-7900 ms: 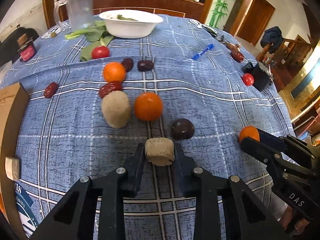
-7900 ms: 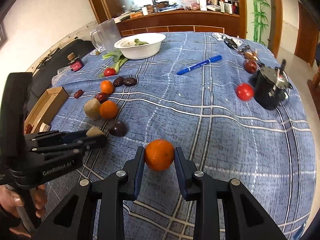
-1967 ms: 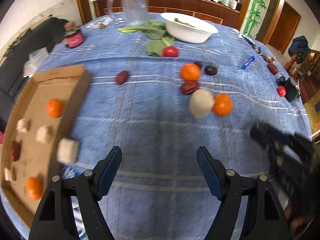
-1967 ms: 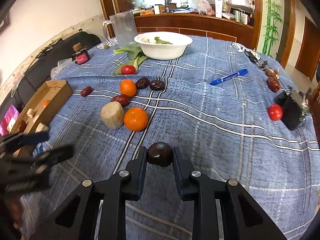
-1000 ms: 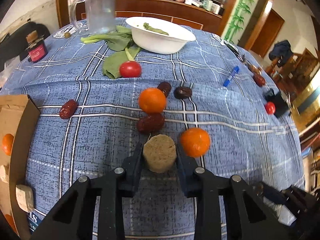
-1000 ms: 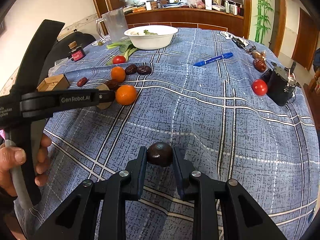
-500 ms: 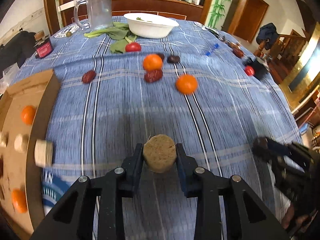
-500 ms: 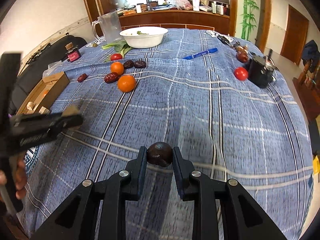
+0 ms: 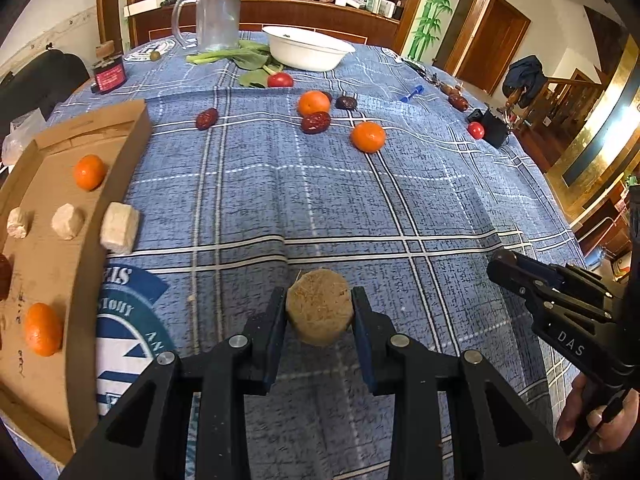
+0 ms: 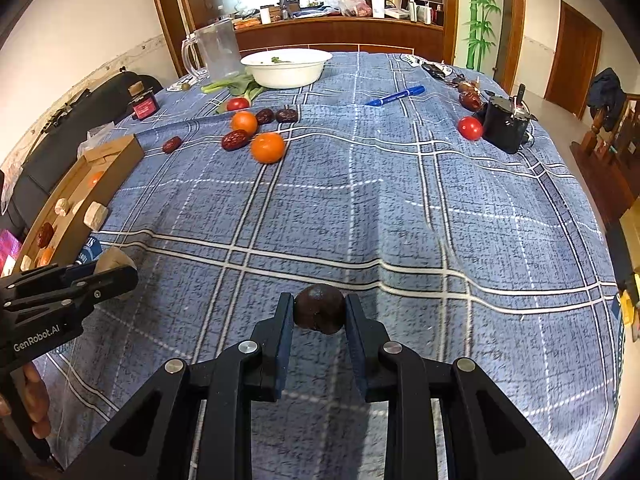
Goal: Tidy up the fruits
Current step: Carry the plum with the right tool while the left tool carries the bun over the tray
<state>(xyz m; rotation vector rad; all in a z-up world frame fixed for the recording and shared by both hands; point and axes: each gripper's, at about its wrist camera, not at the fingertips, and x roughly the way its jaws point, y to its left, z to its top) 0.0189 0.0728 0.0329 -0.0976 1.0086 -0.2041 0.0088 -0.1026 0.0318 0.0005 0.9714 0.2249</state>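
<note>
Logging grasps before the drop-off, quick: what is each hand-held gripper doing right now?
Left hand-held gripper: closed on the tan cylindrical chunk.
Right hand-held gripper: closed on the dark round fruit.

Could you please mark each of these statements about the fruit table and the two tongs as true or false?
1. The left tongs are shut on a tan cylindrical piece. True.
2. The right tongs are open, with nothing between them. False: they are shut on a dark round fruit.
3. The cardboard tray already holds two oranges. True.
4. The white bowl sits inside the cardboard tray. False: it stands on the blue checked tablecloth at the far end, by the clear pitcher.
5. No oranges are left on the tablecloth. False: two remain beside the dark red dates.
</note>
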